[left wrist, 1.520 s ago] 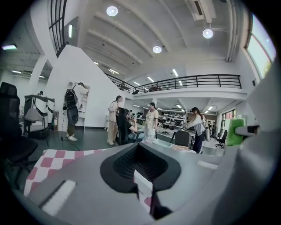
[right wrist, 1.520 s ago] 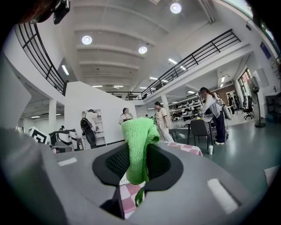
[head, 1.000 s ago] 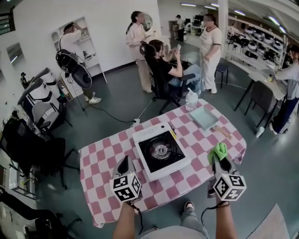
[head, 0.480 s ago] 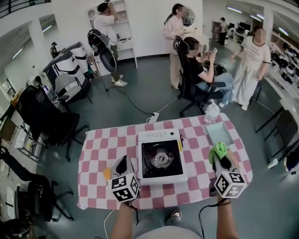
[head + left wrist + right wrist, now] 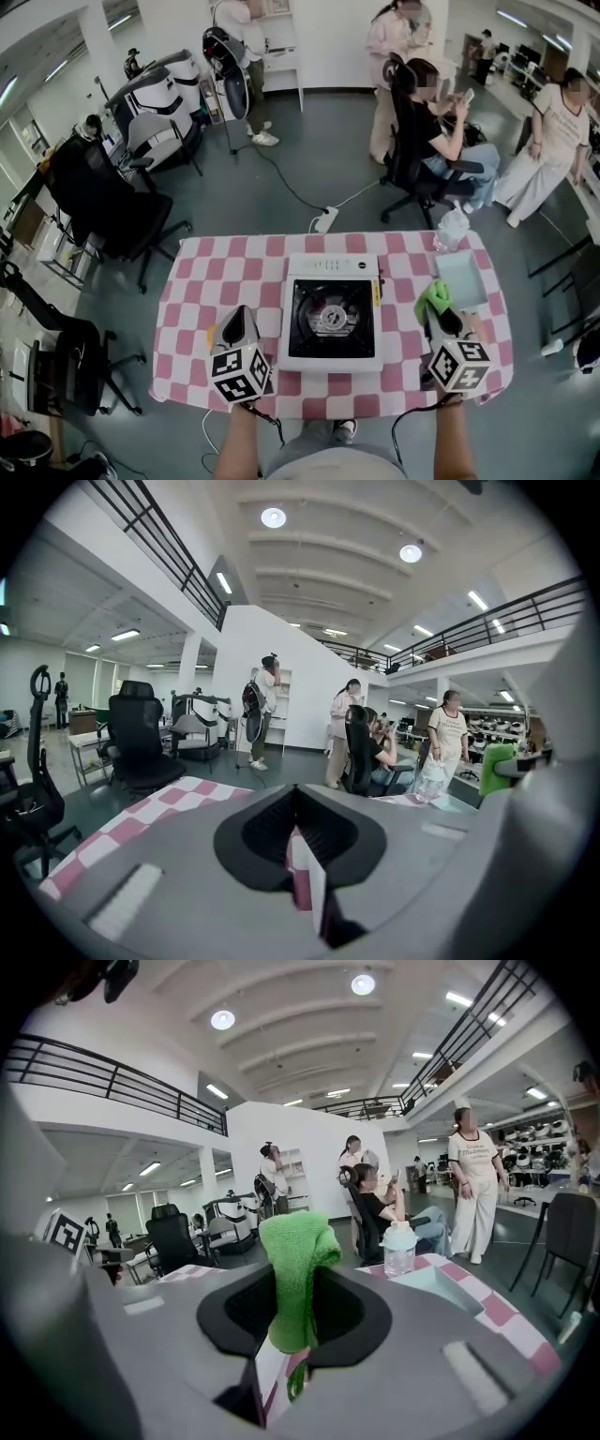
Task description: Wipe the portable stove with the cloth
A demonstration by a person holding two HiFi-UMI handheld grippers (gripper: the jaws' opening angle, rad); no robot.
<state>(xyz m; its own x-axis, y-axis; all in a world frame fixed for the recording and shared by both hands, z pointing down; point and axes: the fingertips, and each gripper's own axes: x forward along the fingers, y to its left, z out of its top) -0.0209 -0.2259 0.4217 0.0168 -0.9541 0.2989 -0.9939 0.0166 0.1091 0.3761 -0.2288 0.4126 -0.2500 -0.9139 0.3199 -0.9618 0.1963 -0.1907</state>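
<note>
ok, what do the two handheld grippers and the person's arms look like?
Left gripper and right gripper match: grey moulded bodies, dark tapered jaws, each with a white cube of black square markers at the rear. A thin black cable trails from each. The forearms show no sleeves.

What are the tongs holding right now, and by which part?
Right tongs pinch the green cloth low on its bunched fold, most of it standing above the jaws. Left tongs are shut, empty.
</note>
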